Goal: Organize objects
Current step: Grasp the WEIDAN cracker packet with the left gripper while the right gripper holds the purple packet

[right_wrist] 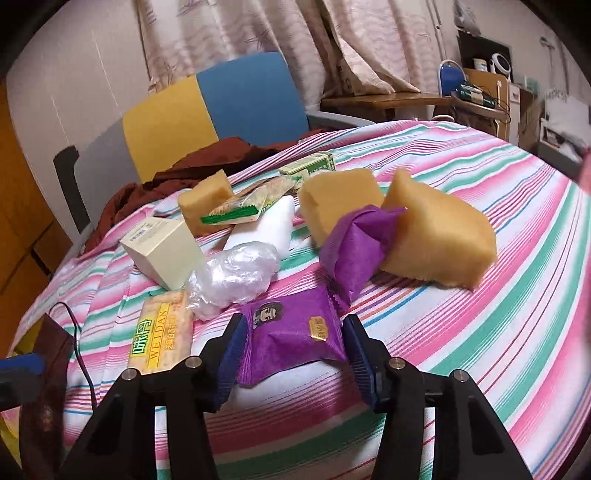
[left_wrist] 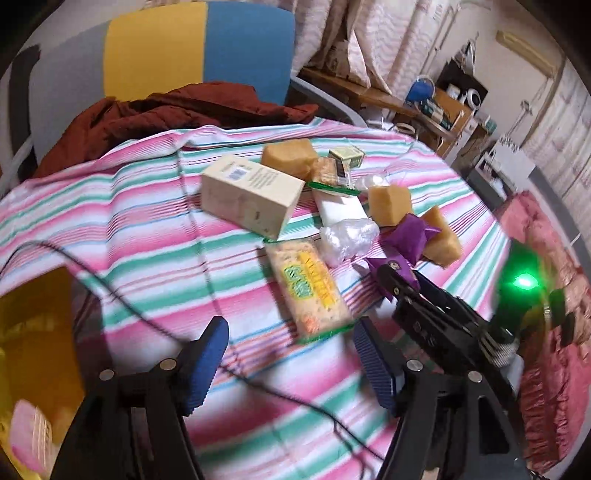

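Tablecloth (right_wrist: 480,258): purple packet (right_wrist: 291,343) between right gripper (right_wrist: 291,360)

I am working in a lived-in room of a home. Patterned curtains (right_wrist: 258,33) hang along the wall behind a blue and yellow chair (right_wrist: 221,107) with a rust-red garment (left_wrist: 177,110) thrown over it. The table wears a striped cloth (right_wrist: 480,206) strewn with snack packets and sponges. A wooden side table (right_wrist: 388,99) beyond is cluttered with household odds and ends.
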The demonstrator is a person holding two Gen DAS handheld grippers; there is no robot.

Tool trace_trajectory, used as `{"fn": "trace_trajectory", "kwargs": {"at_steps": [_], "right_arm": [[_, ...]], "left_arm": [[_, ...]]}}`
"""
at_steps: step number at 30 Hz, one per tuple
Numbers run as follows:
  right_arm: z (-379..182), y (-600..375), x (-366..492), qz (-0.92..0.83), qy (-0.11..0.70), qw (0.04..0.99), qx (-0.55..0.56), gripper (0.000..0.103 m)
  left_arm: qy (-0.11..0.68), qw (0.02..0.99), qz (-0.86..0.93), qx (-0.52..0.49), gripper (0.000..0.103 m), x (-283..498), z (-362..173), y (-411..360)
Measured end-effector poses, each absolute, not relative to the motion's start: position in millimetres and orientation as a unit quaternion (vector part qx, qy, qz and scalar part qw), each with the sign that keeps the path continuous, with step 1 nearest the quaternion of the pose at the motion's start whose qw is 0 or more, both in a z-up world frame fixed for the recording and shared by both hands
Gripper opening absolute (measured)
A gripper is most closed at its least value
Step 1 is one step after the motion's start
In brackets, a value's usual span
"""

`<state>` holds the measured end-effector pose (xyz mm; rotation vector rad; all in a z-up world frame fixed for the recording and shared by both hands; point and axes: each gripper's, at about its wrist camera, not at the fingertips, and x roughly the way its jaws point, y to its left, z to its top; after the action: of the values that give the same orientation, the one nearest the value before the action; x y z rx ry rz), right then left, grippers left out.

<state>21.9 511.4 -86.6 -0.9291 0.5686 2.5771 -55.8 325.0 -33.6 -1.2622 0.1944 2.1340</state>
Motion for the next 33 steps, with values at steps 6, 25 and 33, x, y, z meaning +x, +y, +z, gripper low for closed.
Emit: {"fn": "trace_trajectory", "kwargs": {"at_steps": [6,25,33], "right_arm": [[-89.2,510.4,23.9,0.909,0.197,0.181,-0.318,0.054],[-92.3,511.6,25.1,0.907,0.201,0.200,-0.312,0.055],[-90.0,501.9,22.7,0.908,0.169,0.215,-0.317,0.055]], "left_arm": [[0.109,0.301,0.805,-0.500,0.071,-70.6,-61.7,361.7],[0.087,0.320,0.803,-0.495,0.047,-83.8,-83.3,365.0],[0.056,0.323,0.802,-0.499,0.044,-84.1,-82.3,348.6]]}}
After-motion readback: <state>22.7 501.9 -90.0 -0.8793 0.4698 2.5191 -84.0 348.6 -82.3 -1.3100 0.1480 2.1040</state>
